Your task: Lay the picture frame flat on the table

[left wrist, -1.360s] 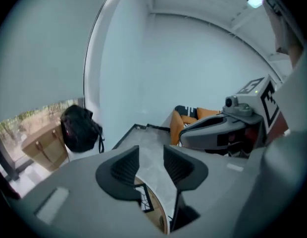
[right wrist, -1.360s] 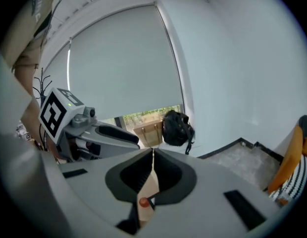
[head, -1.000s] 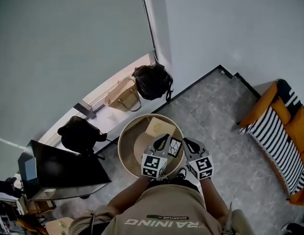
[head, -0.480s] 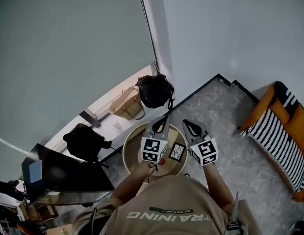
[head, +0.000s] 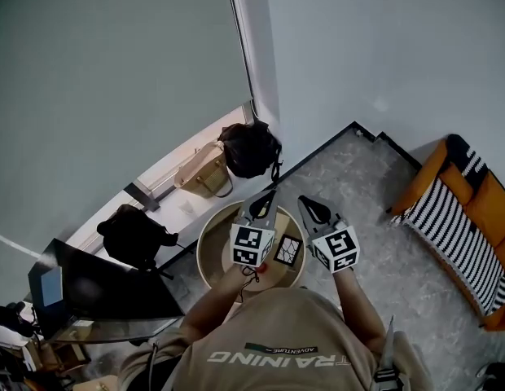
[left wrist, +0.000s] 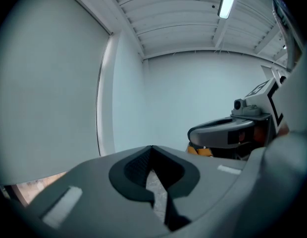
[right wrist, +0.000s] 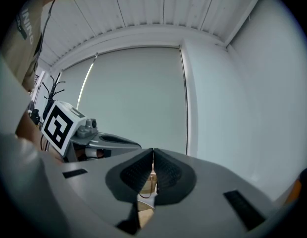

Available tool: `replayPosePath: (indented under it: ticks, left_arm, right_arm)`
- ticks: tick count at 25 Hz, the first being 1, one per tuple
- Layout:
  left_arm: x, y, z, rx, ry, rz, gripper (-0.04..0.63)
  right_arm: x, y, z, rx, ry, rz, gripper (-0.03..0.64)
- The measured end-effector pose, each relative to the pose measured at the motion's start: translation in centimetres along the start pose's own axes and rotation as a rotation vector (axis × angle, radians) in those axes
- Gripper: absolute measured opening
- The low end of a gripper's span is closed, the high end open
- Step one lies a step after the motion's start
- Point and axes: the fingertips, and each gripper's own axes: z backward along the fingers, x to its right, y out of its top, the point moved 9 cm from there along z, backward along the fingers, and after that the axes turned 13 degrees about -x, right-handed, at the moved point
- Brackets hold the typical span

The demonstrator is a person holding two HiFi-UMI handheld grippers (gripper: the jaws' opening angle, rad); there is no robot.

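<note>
The picture frame [head: 288,251], black-edged with a pale pattern, rests on the round wooden table [head: 210,251] far below my hands; I cannot tell whether it lies flat. Both grippers hover high above the table, side by side, pointing out level. In the head view my left gripper [head: 263,204] is over the table's far rim and my right gripper [head: 312,210] is just right of it. Seen from its own camera, the left gripper [left wrist: 152,148] is shut with nothing in it. So is the right gripper [right wrist: 153,152], its pads meeting at the tips.
A black bag [head: 249,149] and a tan handbag [head: 204,169] lean by the window wall. A black backpack [head: 134,235] and a dark screen [head: 98,283] stand left of the table. An orange striped sofa [head: 464,226] is at the right. A small red thing [head: 263,267] lies near the frame.
Both grippers have risen well above the table and levelled out. The table and frame now look smaller and farther below. The jaws stayed shut.
</note>
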Motion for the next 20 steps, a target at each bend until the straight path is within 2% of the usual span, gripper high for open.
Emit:
replayPosePath:
  ticks: [20]
  left_arm:
    - [-1.4,-3.0,1.7,-0.026,-0.014,0.074,0.006]
  right_arm:
    - [-2.9,-0.8,-0.9,-0.087,0.034,0.033,0.006]
